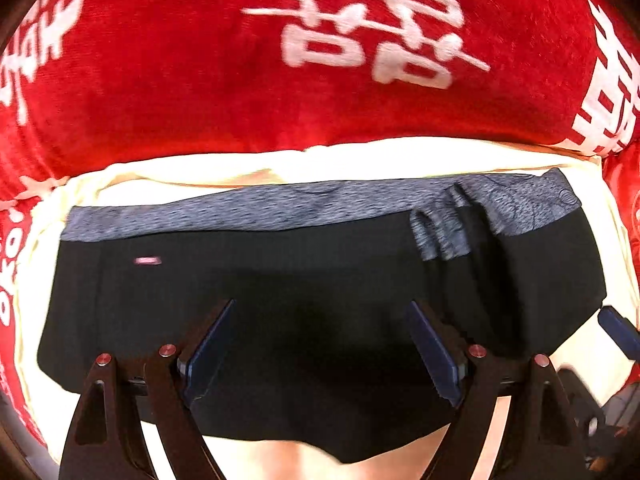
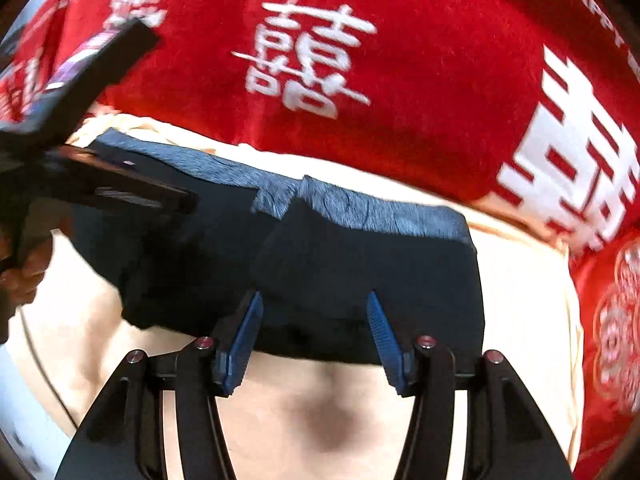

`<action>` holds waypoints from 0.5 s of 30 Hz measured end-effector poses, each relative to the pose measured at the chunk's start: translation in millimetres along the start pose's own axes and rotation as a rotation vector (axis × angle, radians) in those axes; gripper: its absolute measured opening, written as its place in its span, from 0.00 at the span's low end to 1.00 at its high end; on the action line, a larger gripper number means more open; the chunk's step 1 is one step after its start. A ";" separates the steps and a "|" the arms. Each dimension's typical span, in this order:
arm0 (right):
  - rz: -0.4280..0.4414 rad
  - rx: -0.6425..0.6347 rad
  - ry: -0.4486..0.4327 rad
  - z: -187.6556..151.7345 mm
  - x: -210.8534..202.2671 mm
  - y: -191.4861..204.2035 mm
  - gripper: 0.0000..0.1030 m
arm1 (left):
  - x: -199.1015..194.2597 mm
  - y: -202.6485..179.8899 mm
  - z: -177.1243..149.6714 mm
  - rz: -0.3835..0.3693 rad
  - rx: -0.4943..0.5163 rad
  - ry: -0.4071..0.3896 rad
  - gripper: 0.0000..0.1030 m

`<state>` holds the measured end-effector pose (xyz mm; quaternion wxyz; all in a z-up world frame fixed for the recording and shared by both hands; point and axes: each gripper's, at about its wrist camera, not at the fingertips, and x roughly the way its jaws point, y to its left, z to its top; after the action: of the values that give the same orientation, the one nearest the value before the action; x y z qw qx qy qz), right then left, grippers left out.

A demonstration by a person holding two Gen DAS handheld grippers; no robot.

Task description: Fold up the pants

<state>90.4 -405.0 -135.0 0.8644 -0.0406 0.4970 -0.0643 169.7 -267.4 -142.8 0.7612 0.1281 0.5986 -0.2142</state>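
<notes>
Two tongs [image 1: 320, 344] [image 2: 316, 332] wide apart, black pants [image 1: 280, 300] on cream sheet [image 2: 520, 300], red blanket [image 1: 180, 80] behind

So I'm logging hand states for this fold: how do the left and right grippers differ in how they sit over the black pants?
The left gripper has its fingers spread wider than the right gripper. The left gripper's fingertips lie well over the black pants, while the right gripper's tips only reach the pants' near edge, its pads mostly over the cream sheet. Both are open and hold nothing.
</notes>
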 end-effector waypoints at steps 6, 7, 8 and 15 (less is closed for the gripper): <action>0.003 -0.141 -0.030 2.7 3.9 12.7 0.57 | 26.7 -22.9 8.5 0.066 0.074 0.023 0.84; 0.007 -0.149 -0.028 3.4 9.1 14.5 0.57 | 33.1 -25.1 8.4 0.084 0.081 0.032 0.84; 0.011 -0.161 -0.024 4.5 16.5 17.1 0.57 | 40.1 -26.0 8.6 0.080 0.079 0.042 0.84; 0.051 -0.294 0.017 7.4 54.1 37.0 0.16 | 59.9 -21.0 13.0 0.049 0.009 0.057 0.84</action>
<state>126.4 -376.5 -182.5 0.8464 -0.1535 0.5091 0.0307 182.3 -302.0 -196.1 0.7483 0.1525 0.6157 -0.1944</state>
